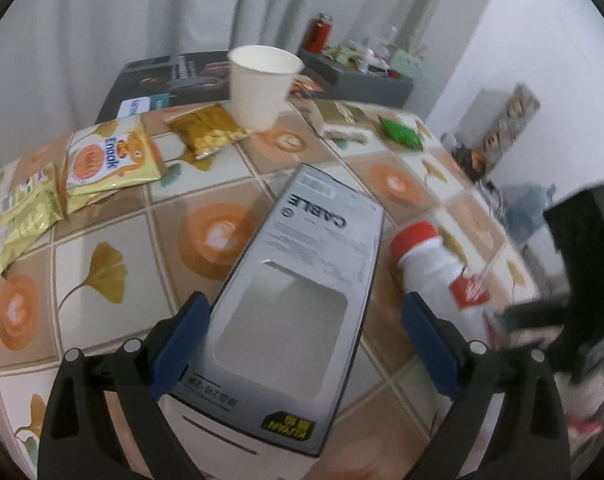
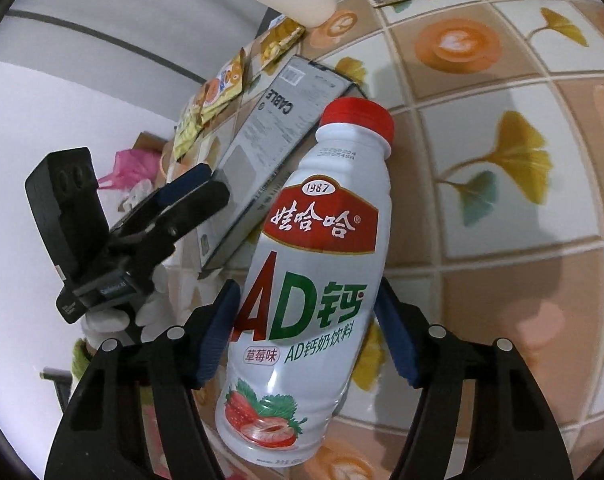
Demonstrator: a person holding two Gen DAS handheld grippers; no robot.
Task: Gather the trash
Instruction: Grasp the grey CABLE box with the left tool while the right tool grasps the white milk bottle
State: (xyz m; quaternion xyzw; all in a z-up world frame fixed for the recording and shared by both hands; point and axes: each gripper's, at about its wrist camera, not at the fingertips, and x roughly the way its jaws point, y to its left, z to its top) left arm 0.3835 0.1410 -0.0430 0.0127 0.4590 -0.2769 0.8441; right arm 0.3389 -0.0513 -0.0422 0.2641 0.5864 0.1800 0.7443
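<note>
Right gripper [image 2: 306,336]: pads straddle the white AD calcium milk bottle [image 2: 314,280], left pad touching, right pad seemingly touching too; firm clamp not certain. Left gripper [image 1: 302,340]: jaws spread around the grey cable box [image 1: 302,280], right pad clear of it. Both items lie on the tiled tablecloth [image 2: 502,240], near its edge. Risk: the round bottle rolling or squirting out; the wide flat box skidding off the edge.

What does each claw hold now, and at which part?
The right claw grips the white bottle around its labelled middle. The left claw holds nothing; the cable box lies between its open jaws.
</note>
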